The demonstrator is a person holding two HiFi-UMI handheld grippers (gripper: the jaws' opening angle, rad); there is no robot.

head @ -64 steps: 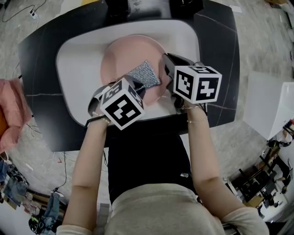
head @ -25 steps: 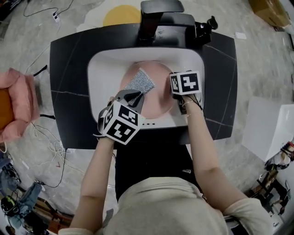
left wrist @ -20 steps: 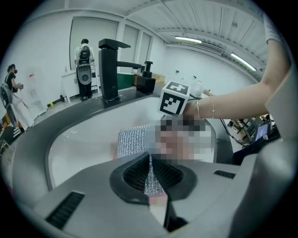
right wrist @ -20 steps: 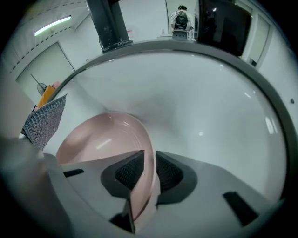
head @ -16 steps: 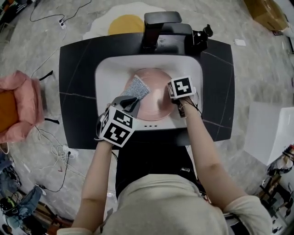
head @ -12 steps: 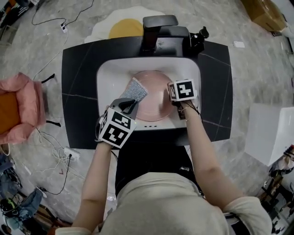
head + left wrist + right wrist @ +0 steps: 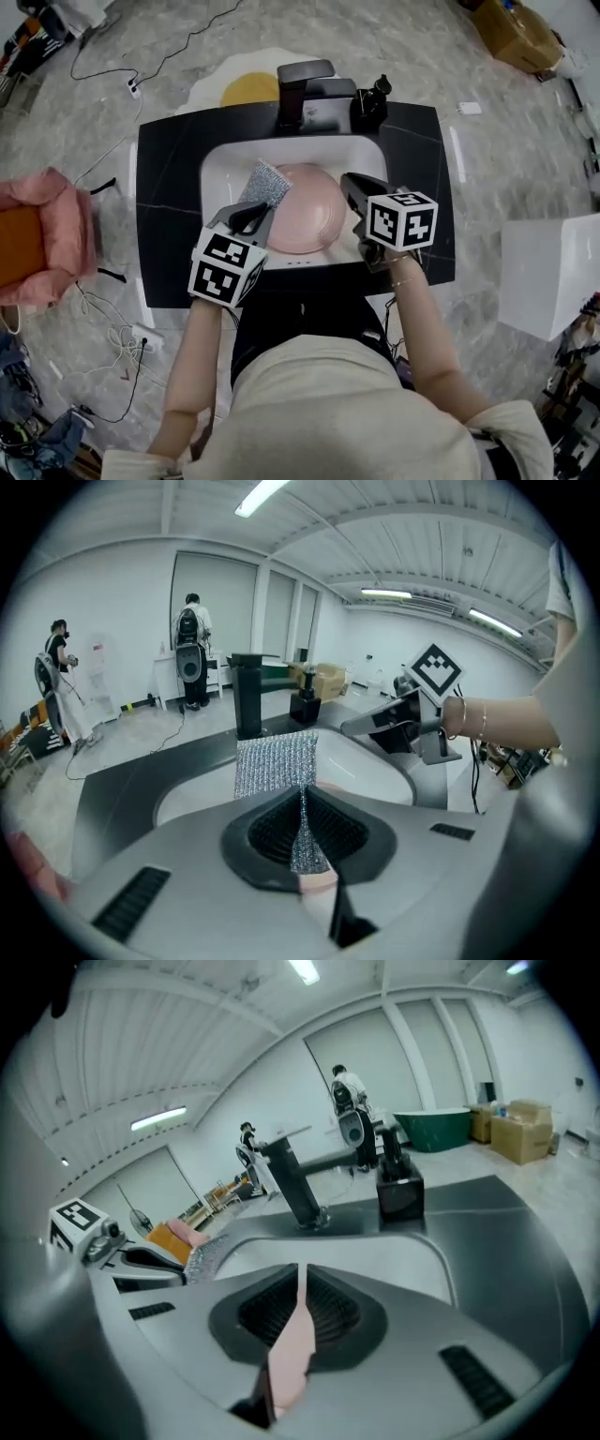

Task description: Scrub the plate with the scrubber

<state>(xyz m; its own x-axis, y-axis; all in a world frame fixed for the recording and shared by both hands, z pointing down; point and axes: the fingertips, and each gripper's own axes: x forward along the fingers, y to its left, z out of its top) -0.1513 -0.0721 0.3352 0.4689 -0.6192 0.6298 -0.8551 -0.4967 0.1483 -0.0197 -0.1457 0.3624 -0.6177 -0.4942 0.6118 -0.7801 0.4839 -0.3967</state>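
A pink plate (image 7: pixel 302 223) sits in the white sink (image 7: pixel 217 173). My right gripper (image 7: pixel 351 192) is at the plate's right rim. In the right gripper view my right gripper (image 7: pixel 300 1288) has just been closing and now clamps the plate (image 7: pixel 292 1344), seen edge-on between the pads. My left gripper (image 7: pixel 251 214) is shut on a silver mesh scrubber (image 7: pixel 264 183) held above the plate's upper left edge. In the left gripper view the scrubber (image 7: pixel 277 761) stands up from my left gripper (image 7: pixel 302 803), with the right gripper (image 7: pixel 375 722) beyond it.
A black faucet (image 7: pixel 302 84) and a black dispenser (image 7: pixel 370 105) stand behind the sink on the black counter (image 7: pixel 169 216). A pink chair (image 7: pixel 42 239) is left, a white box (image 7: pixel 548 277) right. Cables lie on the floor. People stand far back.
Both grippers have risen toward the camera, the right one more. The scrubber has moved from the plate's face to above its upper left edge.
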